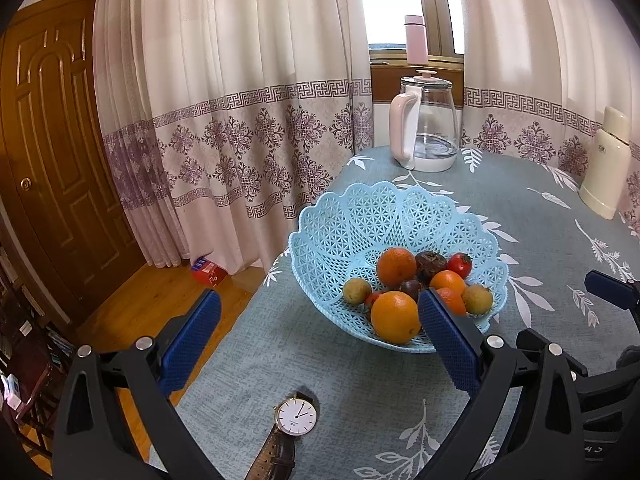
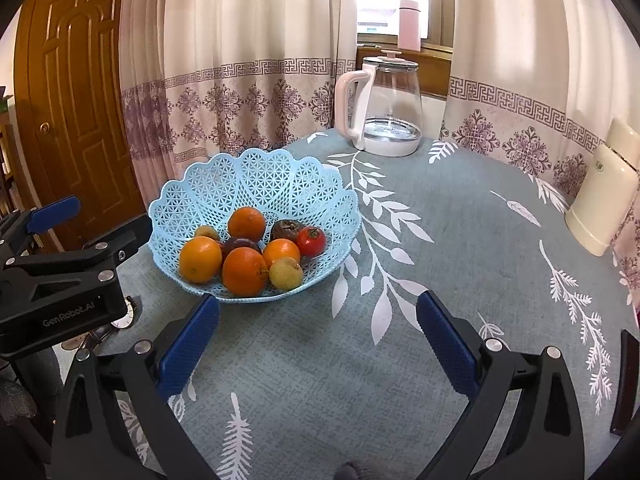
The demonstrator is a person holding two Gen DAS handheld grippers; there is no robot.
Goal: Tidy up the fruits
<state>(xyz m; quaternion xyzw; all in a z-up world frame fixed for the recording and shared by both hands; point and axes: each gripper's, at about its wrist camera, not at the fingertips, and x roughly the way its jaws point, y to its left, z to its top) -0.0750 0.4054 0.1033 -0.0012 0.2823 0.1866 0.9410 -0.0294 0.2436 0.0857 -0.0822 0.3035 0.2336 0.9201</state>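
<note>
A light blue lattice basket (image 1: 340, 224) (image 2: 280, 176) stands on the table and holds several fruits: oranges (image 1: 395, 317) (image 2: 245, 271), a red tomato (image 1: 459, 265) (image 2: 311, 241), yellow-green fruits (image 1: 357, 290) (image 2: 285, 273) and dark brown ones (image 1: 431, 265) (image 2: 285, 229). My left gripper (image 1: 320, 332) hovers open just in front of the basket's near left rim, nothing between its fingers. My right gripper (image 2: 318, 330) is open too, low over the cloth to the right of the basket's front. The left gripper's body (image 2: 60, 280) shows at the left edge of the right wrist view.
A wristwatch (image 1: 297, 419) lies on the blue-grey leaf-print tablecloth (image 2: 440, 248) near the front edge. A glass kettle (image 1: 426, 124) (image 2: 386, 108) stands at the back, a cream flask (image 1: 604, 164) (image 2: 604, 200) at the right. Curtains, a wooden door (image 1: 52, 140) and floor lie to the left.
</note>
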